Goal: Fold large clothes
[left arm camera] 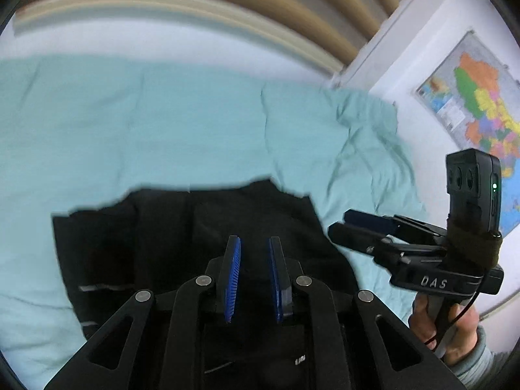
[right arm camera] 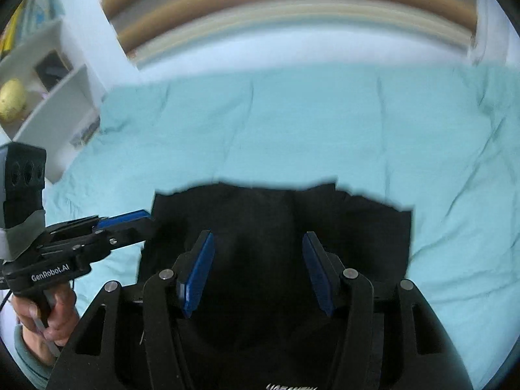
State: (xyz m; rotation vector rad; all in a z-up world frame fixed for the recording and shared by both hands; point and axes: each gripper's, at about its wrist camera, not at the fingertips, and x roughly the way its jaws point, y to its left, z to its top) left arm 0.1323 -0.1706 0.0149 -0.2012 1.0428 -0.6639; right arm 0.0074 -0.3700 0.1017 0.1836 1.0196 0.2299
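Note:
A black garment lies flat on the light teal bed cover; it also shows in the right wrist view. My left gripper hovers over the garment's middle, its blue pads a narrow gap apart with nothing between them. My right gripper is wide open above the garment, empty. The right gripper shows in the left wrist view at the garment's right edge. The left gripper shows in the right wrist view at the garment's left edge.
A striped headboard runs along the far side of the bed. A wall map hangs on the right. White shelves with a yellow ball stand to the left of the bed.

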